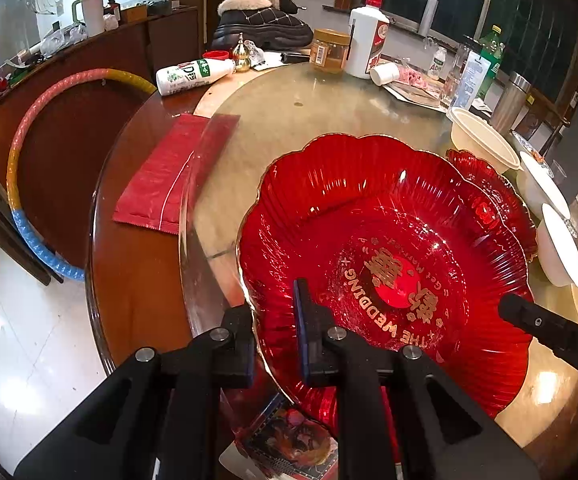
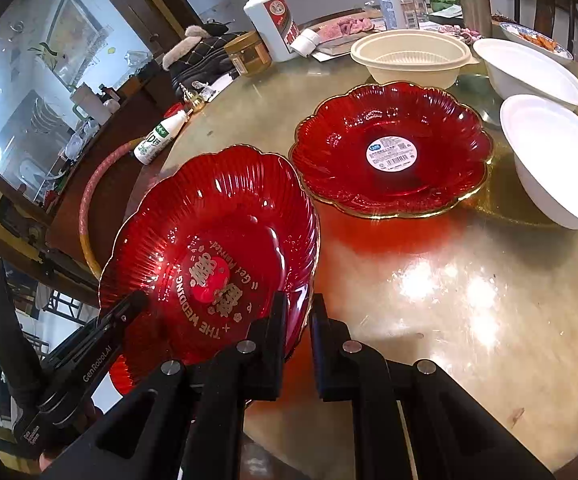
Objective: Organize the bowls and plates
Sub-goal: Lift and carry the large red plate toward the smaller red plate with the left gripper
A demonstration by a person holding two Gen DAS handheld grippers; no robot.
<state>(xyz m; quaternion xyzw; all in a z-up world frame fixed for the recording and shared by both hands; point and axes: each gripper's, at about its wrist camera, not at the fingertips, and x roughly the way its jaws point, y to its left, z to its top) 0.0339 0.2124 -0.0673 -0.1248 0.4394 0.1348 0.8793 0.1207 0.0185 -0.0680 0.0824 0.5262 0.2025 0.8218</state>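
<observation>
A red scalloped glass plate (image 1: 389, 240) with gold "THE WEDDING" lettering is held tilted over the near edge of the round table. My left gripper (image 1: 273, 308) is shut on its left rim, one finger under and one inside. My right gripper (image 2: 299, 306) is shut on the same plate's (image 2: 217, 248) right rim. Each gripper shows in the other view: the right (image 1: 529, 316), the left (image 2: 125, 312). A second red plate (image 2: 389, 152) with a white sticker lies flat on the glass turntable (image 2: 469, 300); its edge (image 1: 489, 200) peeks out behind the held plate.
A cream plastic bowl (image 2: 409, 56) and two white bowls (image 2: 529, 68) (image 2: 557, 160) stand behind and right of the second plate. Farther back are a white bottle (image 2: 273, 20), a jar (image 2: 249, 54) and a fallen drink bottle (image 1: 193, 74). A red packet (image 1: 173, 172) lies left.
</observation>
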